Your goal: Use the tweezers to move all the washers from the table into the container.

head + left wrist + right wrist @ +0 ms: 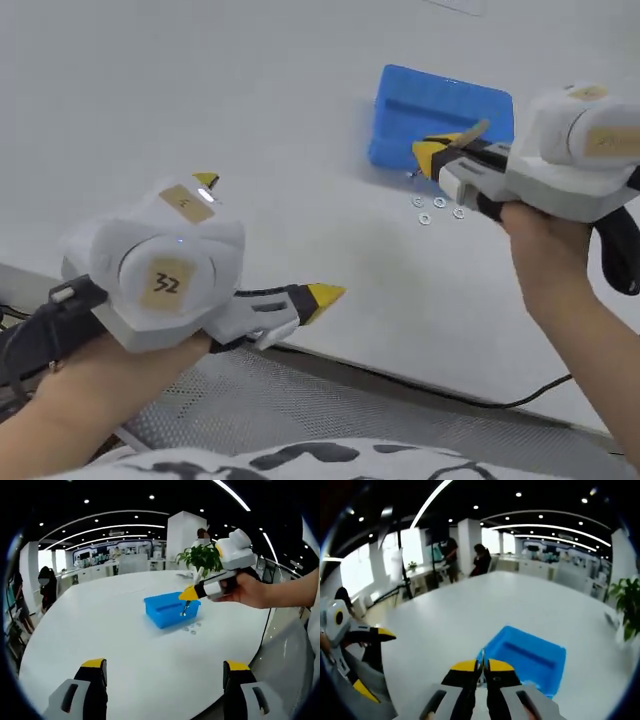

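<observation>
Silver metal washers (439, 203) are left beside the blue plastic container (440, 105), centre right; slim tweezers (184, 611) are pinched by the right gripper (432, 153), left gripper (164, 666) spread.

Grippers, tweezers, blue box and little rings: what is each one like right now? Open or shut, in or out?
left gripper, fingers wide open, holding nothing.
right gripper, fingers shut on the tweezers.
tweezers, held, tips pointing down near the container's front edge.
container, upright, open at the top.
washers, lying loose on the table, outside the container.
</observation>
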